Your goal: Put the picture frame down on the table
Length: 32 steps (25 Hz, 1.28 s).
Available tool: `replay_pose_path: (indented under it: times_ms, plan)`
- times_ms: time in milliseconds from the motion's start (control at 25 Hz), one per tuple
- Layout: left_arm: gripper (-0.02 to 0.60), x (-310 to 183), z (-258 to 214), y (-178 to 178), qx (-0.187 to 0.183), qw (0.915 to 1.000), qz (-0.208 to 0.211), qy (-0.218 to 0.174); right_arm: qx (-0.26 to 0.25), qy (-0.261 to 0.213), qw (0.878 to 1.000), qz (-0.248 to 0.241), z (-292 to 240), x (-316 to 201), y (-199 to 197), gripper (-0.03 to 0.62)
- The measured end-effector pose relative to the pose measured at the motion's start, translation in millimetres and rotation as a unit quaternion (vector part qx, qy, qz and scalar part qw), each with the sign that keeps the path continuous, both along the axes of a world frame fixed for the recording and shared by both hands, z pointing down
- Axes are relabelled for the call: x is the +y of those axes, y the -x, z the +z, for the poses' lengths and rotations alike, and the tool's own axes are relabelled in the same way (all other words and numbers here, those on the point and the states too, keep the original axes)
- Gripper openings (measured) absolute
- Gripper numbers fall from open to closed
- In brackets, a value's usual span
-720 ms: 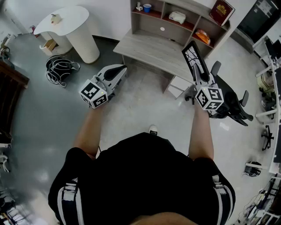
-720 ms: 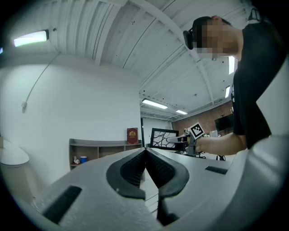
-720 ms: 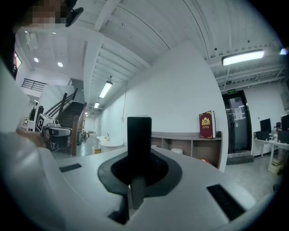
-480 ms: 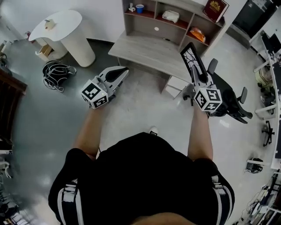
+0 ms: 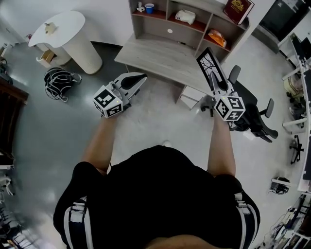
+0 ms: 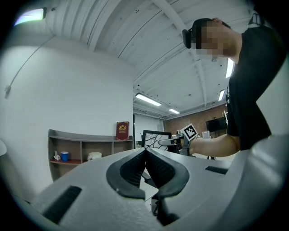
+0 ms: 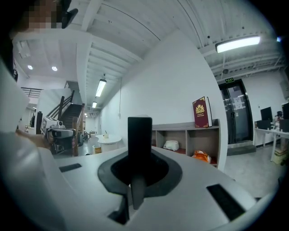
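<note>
Where the right tongs (image 5: 216,86) close, the picture frame (image 5: 209,62) sits gripped edge-on.

Face of black picture frame with white branch pattern (image 7: 139,140): hidden, seen edge-on in right gripper view; lower end buried between jaws. Dark red hardback book (image 5: 238,8): cut by head view's top edge. Black office chair (image 5: 257,127): partly covered by right gripper (image 5: 217,83)

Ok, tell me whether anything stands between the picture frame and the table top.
Nothing visible does: the picture frame, clamped in the right tongs, is at the right end of the table, and the top there is bare.
</note>
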State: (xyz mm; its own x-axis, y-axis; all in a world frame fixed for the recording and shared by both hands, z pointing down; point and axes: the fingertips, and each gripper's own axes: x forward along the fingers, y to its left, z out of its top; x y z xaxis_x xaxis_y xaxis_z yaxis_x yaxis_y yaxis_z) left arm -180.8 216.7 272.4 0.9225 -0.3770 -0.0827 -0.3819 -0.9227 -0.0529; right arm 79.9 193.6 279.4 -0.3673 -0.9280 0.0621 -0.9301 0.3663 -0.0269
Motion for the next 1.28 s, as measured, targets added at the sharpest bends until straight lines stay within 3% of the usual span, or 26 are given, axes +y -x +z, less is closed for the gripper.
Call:
replay_pose_path:
  times_ms: [320, 680, 800, 1280]
  plan:
    - [0.017, -41, 0, -40, -0.002, 0.9999, 0.003, 0.011, 0.004, 0.006, 1.000, 0.009, 6, -43, -37, 0.017]
    - [0.018, -79, 14, -84, -0.041, 0.9991, -0.010, 0.003, 0.004, 0.028, 0.999, 0.016, 25, -77, -77, 0.017]
    - [0.018, -83, 15, -97, -0.034, 0.9994, -0.011, 0.005, 0.005, 0.031, 0.999, 0.015, 28, -79, -89, 0.017]
    - [0.018, -100, 28, -113, -0.027, 0.9994, -0.006, 0.021, -0.002, 0.042, 0.999, 0.025, 41, -84, -115, 0.017]
